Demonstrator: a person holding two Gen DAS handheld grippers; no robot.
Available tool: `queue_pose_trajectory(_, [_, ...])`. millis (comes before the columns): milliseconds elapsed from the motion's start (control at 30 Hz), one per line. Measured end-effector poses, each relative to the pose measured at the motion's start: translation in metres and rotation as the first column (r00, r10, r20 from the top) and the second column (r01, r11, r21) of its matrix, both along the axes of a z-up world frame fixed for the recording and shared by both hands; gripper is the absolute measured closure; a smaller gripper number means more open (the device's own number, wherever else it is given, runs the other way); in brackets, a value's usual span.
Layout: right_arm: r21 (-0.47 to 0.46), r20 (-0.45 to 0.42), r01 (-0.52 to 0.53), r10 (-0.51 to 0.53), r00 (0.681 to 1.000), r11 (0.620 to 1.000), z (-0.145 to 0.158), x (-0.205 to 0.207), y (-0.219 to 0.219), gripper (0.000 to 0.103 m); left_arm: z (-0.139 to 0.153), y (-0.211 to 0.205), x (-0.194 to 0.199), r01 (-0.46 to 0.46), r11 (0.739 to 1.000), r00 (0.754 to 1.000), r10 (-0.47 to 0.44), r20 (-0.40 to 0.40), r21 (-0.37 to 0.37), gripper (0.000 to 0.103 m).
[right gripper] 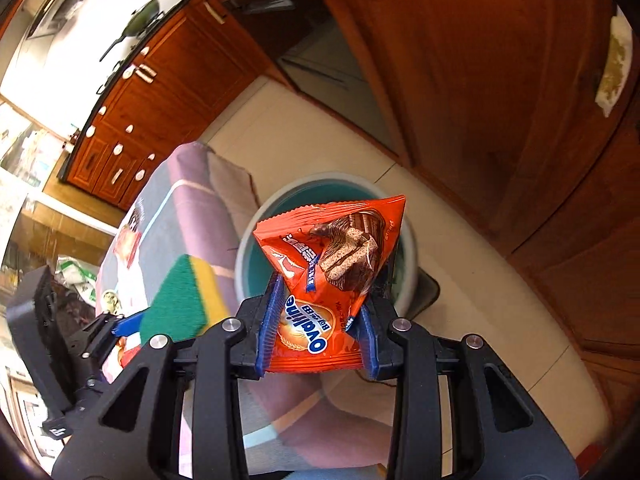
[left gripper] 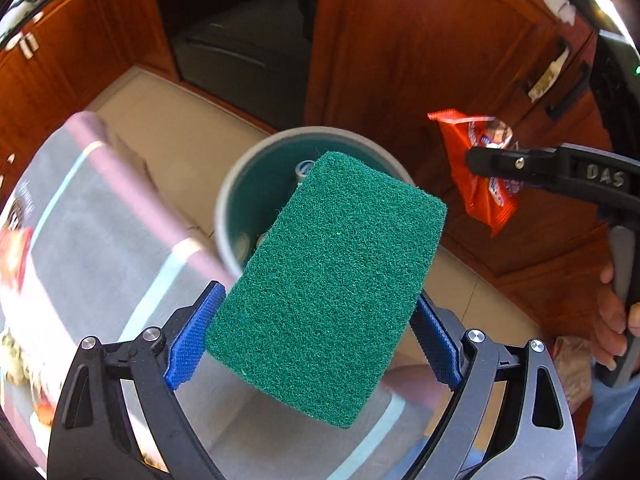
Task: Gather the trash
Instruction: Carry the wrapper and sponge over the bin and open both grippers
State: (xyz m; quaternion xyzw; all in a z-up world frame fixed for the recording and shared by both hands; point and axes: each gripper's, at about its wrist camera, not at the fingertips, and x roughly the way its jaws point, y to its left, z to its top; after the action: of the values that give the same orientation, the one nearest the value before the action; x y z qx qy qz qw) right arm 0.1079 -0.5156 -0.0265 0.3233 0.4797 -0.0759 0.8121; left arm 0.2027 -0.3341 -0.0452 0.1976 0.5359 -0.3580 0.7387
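A green scouring sponge (left gripper: 324, 284) is clamped between the blue pads of my left gripper (left gripper: 316, 336), held over the table edge above a grey bin with a teal inside (left gripper: 240, 208) on the floor. An orange snack wrapper (right gripper: 332, 280) is pinched in my right gripper (right gripper: 316, 320), which hangs over the same bin (right gripper: 256, 248). In the left wrist view the right gripper (left gripper: 492, 162) comes in from the right with the wrapper (left gripper: 476, 176). The right wrist view shows the left gripper (right gripper: 132, 324) with the sponge (right gripper: 180, 300), yellow on one side.
A table with a patterned cloth (left gripper: 92, 240) lies to the left of the bin. Wooden cabinets (left gripper: 420, 48) stand behind the bin on a pale tiled floor (right gripper: 320, 136). A person's hand (left gripper: 612, 320) grips the right tool's handle.
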Motion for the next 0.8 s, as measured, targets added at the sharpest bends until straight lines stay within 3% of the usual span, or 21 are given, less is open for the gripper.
queue_pose_trajectory(167, [0.001, -0.01, 0.018, -0.017, 1.0, 1.0, -0.003, 0.002, -0.012, 0.07, -0.015, -0.02, 0.006, 0.021, 1.0, 1.0, -0.021, -0.01, 0.02, 0.01])
queue_pose_trajectory(567, [0.001, -0.055, -0.026, 0.026, 0.998, 1.0, -0.019, 0.026, -0.003, 0.069, -0.034, -0.012, 0.023, -0.031, 1.0, 0.995, 0.031, -0.097, 0.003, 0.008])
queue_pose_trajectory(800, [0.006, -0.096, -0.062, 0.062, 0.993, 0.998, -0.033, 0.04, 0.01, 0.068, -0.025, 0.009, 0.022, -0.085, 0.996, 0.99, 0.082, -0.11, -0.021, 0.007])
